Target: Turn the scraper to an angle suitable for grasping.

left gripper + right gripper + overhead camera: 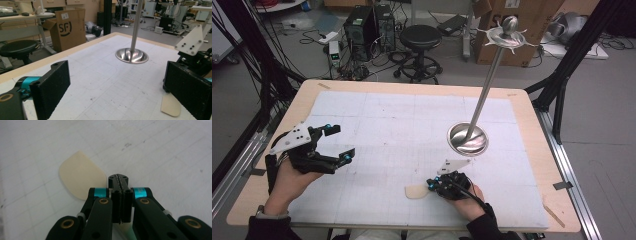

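A flat cream paddle-shaped piece [416,191] lies on the white gridded mat [392,125] near the front edge. My right gripper [432,184] rests low just right of it, jaws pressed together. In the right gripper view the cream piece [81,176] lies flat to the left of the shut right gripper [118,178] and runs under it; nothing shows between the pads. My left gripper [339,143] hovers at the mat's left side, wide open and empty. The left gripper view shows its open jaws [117,85] facing the cream piece [170,105].
A steel stand has a dished base [468,139] on the mat's right half, and its pole [486,85] leans up to a ball-topped disc [508,31]. The base [131,55] lies ahead of my left jaws. A stool [419,37], computers and cardboard boxes stand beyond the table.
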`<state>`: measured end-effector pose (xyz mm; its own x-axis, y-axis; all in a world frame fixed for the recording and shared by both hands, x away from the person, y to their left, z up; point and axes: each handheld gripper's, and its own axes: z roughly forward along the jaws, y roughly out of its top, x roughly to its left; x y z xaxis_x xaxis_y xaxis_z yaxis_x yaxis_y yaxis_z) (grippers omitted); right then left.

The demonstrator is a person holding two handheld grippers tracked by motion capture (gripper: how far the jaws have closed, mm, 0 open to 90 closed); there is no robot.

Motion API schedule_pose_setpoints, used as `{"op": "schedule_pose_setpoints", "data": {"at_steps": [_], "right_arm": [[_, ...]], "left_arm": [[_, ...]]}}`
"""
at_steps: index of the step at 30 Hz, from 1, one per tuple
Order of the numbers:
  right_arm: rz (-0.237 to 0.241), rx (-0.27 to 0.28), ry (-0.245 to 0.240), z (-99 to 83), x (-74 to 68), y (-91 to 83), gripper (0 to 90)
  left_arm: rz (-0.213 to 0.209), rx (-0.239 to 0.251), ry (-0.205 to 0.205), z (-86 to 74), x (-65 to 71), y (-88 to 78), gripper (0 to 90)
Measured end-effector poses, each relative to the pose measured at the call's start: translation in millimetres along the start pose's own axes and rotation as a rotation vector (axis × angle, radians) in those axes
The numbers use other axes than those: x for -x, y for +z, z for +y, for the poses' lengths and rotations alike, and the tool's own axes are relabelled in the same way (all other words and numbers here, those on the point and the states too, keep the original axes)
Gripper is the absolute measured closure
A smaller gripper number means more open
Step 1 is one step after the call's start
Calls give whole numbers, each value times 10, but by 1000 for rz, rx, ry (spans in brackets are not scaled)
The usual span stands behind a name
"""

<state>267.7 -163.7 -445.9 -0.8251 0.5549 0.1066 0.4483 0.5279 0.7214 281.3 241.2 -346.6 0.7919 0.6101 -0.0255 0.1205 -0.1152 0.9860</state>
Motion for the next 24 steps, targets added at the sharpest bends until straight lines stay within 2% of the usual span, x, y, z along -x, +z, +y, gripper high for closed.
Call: {"op": "schedule_pose_setpoints", "data": {"at_steps": [4, 7, 10, 12, 13, 14, 16, 18, 20, 21, 24], "right_arm": [[2, -1, 5, -73, -21, -71, 899], [-1, -11, -1, -51, -29, -75, 898], [-15, 64, 30, -17, 17, -312, 898], [-16, 81, 60, -74, 33, -440, 898], [-16, 81, 60, -74, 33, -440, 898], [-9, 74, 65, -175, 2, -496, 898], [-3, 41, 53, -256, -49, -512, 898], [-32, -3, 47, -326, -81, -532, 899], [-35, -4, 54, -345, -81, -543, 898], [-59, -15, 70, -397, -69, -583, 898], [-105, -66, 71, -456, -48, -591, 900]], "left_arm": [[-3, 2, -3, 9, -1, 18, 73], [-7, -5, 1, 9, 2, 38, 73], [-10, -9, 5, 9, 8, 54, 73], [-13, -3, -1, 13, 4, 53, 73], [-13, -3, -1, 13, 4, 53, 73], [-11, -5, 1, 16, -5, 54, 73], [-9, -3, -4, 18, -11, 65, 73], [-10, -5, -4, 18, -8, 80, 73], [-14, -8, -4, 18, -4, 91, 73], [-16, -8, -1, 21, -6, 97, 73], [-17, -3, -5, 26, -14, 107, 73]]}}
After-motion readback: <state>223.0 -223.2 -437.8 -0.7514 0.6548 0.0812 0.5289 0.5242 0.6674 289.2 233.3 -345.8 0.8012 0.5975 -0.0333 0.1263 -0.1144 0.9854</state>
